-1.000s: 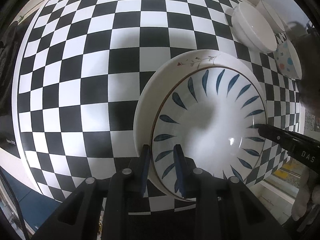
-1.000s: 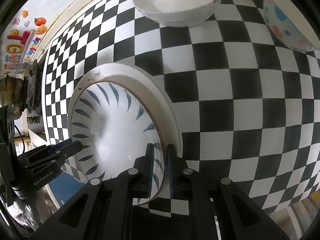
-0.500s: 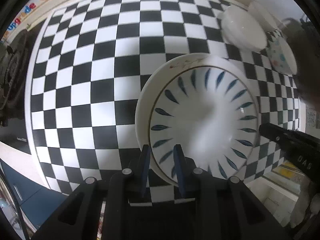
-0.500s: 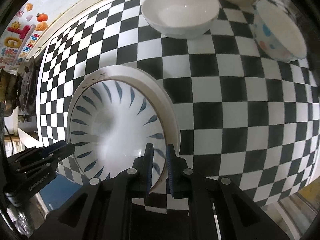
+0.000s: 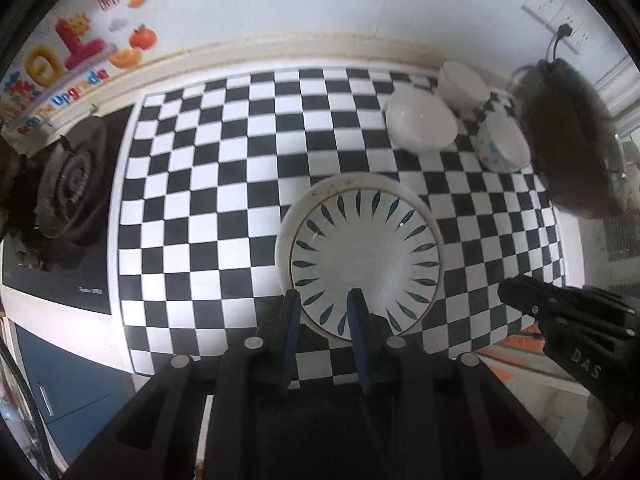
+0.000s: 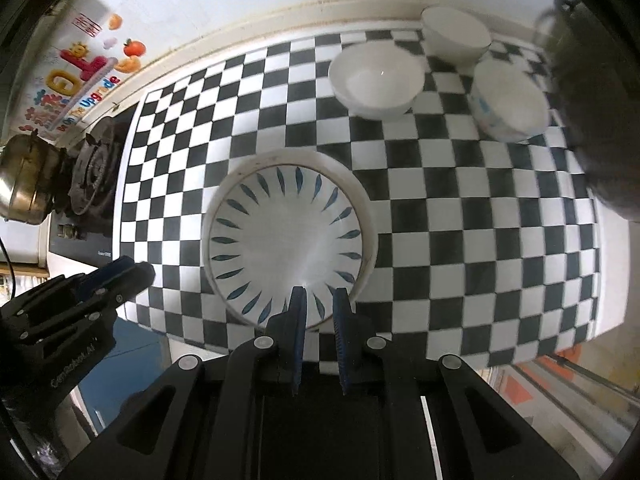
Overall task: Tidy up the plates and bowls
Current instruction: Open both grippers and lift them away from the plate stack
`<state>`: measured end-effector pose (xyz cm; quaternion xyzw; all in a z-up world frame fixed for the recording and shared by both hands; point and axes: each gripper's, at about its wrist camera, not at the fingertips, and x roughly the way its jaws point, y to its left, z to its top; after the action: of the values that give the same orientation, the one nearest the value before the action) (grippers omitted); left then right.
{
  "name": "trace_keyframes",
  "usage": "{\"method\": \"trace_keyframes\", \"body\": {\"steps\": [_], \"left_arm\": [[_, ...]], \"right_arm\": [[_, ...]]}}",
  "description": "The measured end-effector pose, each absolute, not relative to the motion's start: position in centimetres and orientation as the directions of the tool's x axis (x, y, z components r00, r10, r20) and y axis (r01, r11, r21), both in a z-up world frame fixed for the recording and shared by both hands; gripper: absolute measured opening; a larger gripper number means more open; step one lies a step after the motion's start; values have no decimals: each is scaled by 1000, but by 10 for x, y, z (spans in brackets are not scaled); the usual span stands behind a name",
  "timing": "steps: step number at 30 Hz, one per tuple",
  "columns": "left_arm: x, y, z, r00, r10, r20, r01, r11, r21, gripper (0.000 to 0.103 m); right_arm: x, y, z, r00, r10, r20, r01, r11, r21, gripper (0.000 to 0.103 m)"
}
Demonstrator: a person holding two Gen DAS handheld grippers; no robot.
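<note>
A blue-leaf patterned plate (image 5: 366, 264) lies stacked on a larger white plate (image 5: 294, 216) on the checkered counter; both show in the right wrist view (image 6: 286, 240) (image 6: 360, 200). My left gripper (image 5: 324, 300) is open and empty, above the stack's near edge. My right gripper (image 6: 319, 296) is open and empty, also above the near edge. Two white bowls (image 6: 376, 80) (image 6: 456, 34) and a dotted bowl (image 6: 510, 100) stand at the back right.
A gas stove (image 5: 66, 184) with a brass kettle (image 6: 26, 178) sits at the left. A dark round object (image 5: 572, 136) is at the right by the wall socket (image 5: 558, 8). The counter's front edge (image 6: 400, 340) is near the plates.
Both grippers have pulled back and up from the stacked plates, with their fingers now off the rim. The plates stay put on the counter.
</note>
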<state>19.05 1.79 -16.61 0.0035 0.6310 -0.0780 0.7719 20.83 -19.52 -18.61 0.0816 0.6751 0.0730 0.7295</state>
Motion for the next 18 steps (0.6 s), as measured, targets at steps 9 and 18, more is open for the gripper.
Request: {"method": "trace_keyframes", "body": {"steps": [9, 18], "left_arm": [[178, 22, -131, 197, -163, -967, 128, 982, -139, 22], [172, 24, -115, 208, -168, -964, 153, 979, -137, 22]], "right_arm": [[185, -187, -128, 132, 240, -962, -23, 971, 239, 16], [179, -185, -110, 154, 237, -959, -13, 971, 237, 16]]}}
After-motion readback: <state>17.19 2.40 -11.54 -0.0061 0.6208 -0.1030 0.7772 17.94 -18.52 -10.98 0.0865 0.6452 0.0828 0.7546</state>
